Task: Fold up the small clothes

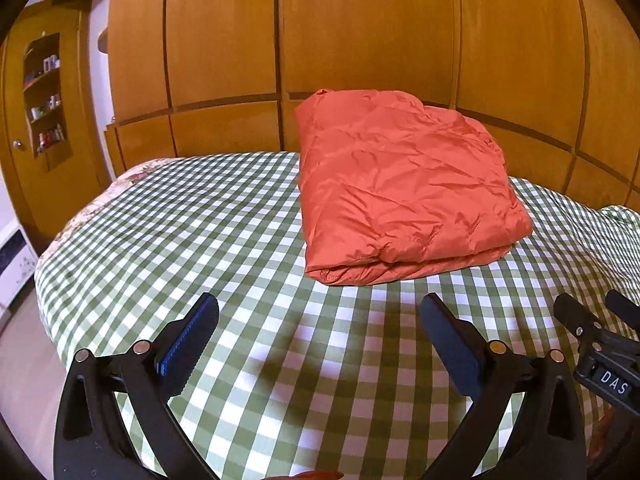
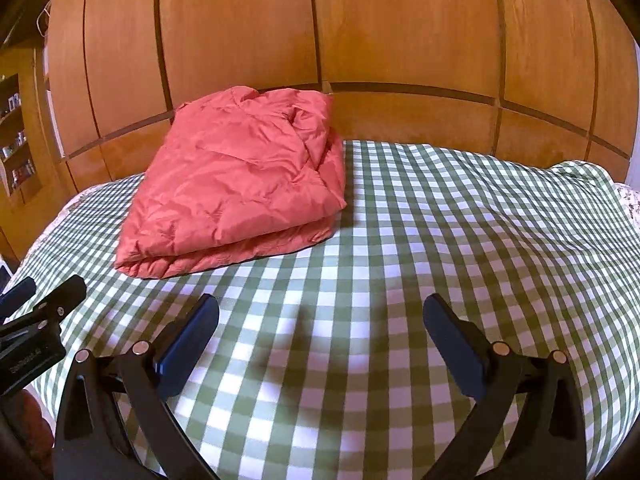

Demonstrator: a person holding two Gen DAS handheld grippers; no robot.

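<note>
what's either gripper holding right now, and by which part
Nothing. The left gripper and right gripper are both open over the checked cloth, apart from the folded jacket.

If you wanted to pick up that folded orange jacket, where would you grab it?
Probably the orange jacket at its thick near folded edge, from the front: the layers stack there above the checked cloth, so one finger could slide underneath. Both grippers are open and empty.
</note>
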